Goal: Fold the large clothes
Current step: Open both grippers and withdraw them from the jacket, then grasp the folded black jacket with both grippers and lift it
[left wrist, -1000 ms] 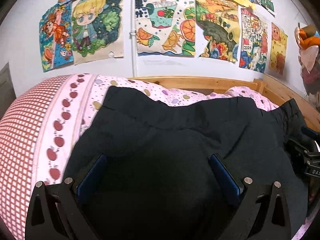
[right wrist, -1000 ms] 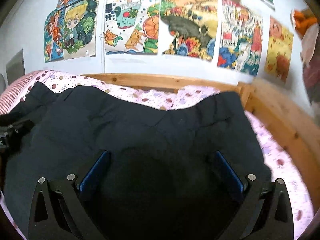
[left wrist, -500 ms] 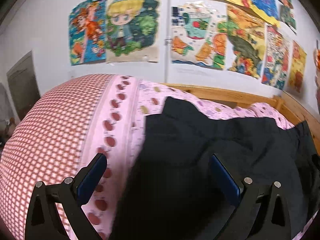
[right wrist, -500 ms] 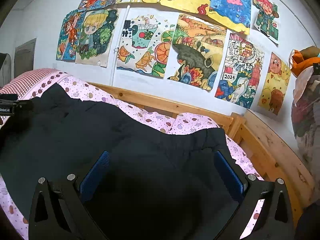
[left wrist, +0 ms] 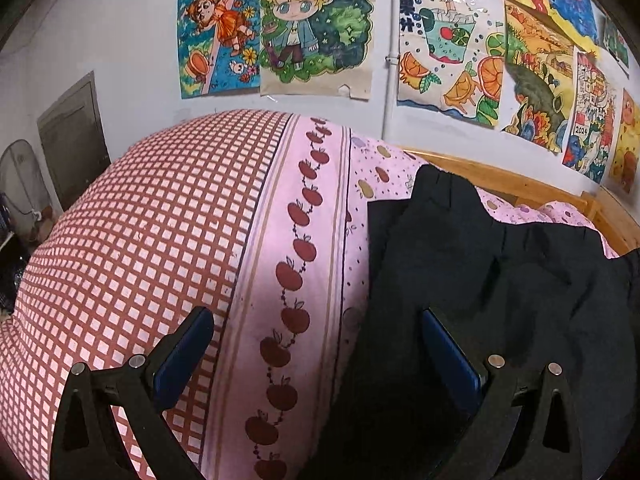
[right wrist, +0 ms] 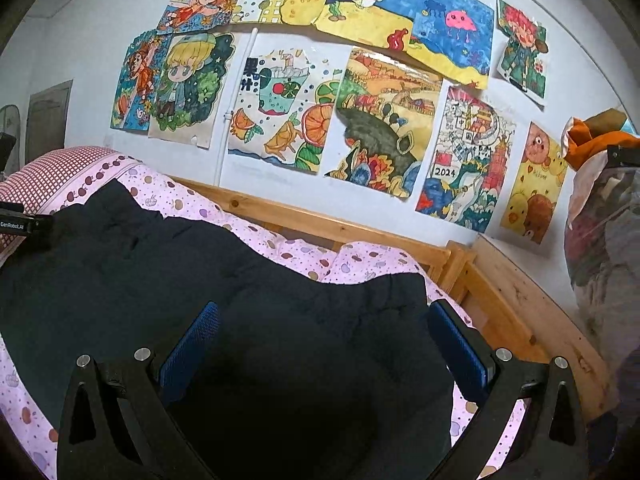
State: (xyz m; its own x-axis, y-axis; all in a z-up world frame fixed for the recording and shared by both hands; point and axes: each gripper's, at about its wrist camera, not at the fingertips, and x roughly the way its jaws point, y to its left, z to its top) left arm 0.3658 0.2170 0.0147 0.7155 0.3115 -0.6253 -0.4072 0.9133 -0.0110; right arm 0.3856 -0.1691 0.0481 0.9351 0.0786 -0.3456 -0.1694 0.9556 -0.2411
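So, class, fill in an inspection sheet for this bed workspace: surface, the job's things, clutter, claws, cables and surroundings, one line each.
Surface: bed with pink dotted sheet, wooden frame along the wall and right side.
Job's things: black garment lying spread and wrinkled on the sheet.
Clutter: checked pink bedding with apple border at the left end; bagged bundle at the right.
Claws: left claw open, over the garment's left edge; right claw open, above the garment; neither grips cloth.
Cables: nothing seen.
Surroundings: white wall with children's drawings; white pipe; fan at far left.
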